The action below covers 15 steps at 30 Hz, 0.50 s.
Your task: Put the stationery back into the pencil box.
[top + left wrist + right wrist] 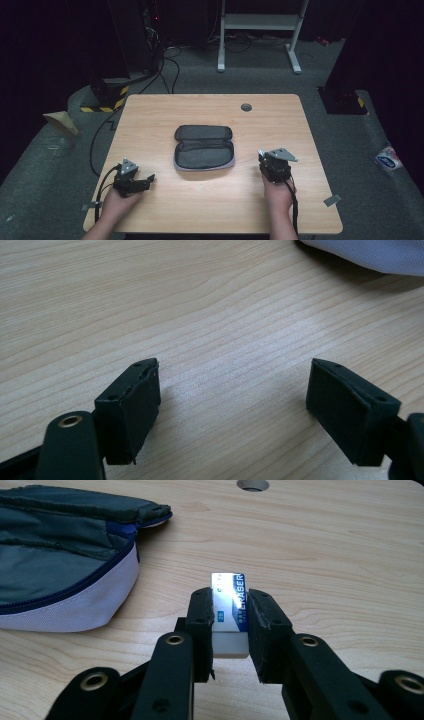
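Observation:
An open grey pencil case (204, 147) with a pale outer edge lies flat in the middle of the wooden table (210, 210). My right gripper (263, 156), to the right of the case, is shut on a white eraser (229, 597) in a blue-and-white sleeve, held just above the tabletop; the case (60, 560) lies to its left. My left gripper (149, 178) rests low at the front left, with its jaws pointing right. In the left gripper view, the left gripper (232, 385) is open over bare wood, nothing between the pads, and the case's pale edge (370, 252) is at the top right.
A round cable hole (246, 107) sits near the table's far edge. Bits of tape (332, 200) stick out at the front corners. On the floor beyond are a white frame (260, 22), cables, a yellow-and-black striped base (107, 97) and a plastic packet (387, 160).

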Each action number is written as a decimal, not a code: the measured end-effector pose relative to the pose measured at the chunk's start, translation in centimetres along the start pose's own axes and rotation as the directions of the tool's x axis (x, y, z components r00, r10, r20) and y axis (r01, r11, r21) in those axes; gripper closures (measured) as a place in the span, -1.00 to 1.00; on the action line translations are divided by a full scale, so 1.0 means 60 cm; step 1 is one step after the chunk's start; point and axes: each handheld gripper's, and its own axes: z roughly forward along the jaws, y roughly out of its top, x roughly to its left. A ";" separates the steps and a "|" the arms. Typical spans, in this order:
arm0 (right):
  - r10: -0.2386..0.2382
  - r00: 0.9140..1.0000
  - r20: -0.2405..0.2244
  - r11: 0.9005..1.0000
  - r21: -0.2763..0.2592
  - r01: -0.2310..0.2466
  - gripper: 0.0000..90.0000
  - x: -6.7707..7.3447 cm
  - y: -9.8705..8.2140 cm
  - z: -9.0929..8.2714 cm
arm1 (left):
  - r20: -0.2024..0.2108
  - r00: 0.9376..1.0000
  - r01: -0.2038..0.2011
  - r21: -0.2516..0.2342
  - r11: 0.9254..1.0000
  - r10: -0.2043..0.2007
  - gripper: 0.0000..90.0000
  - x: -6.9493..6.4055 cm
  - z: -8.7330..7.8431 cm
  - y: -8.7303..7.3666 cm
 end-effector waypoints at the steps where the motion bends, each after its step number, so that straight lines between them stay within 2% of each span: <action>1: -0.005 1.000 0.001 1.000 -0.001 0.005 0.62 0.001 0.000 0.000 | 0.000 1.000 0.000 0.000 1.000 0.000 -0.51 0.000 0.000 0.000; 15: -0.022 1.000 -0.008 0.999 -0.040 0.021 0.62 0.015 0.014 -0.003 | 0.000 1.000 -0.005 0.001 1.000 0.005 -0.54 0.001 0.001 0.001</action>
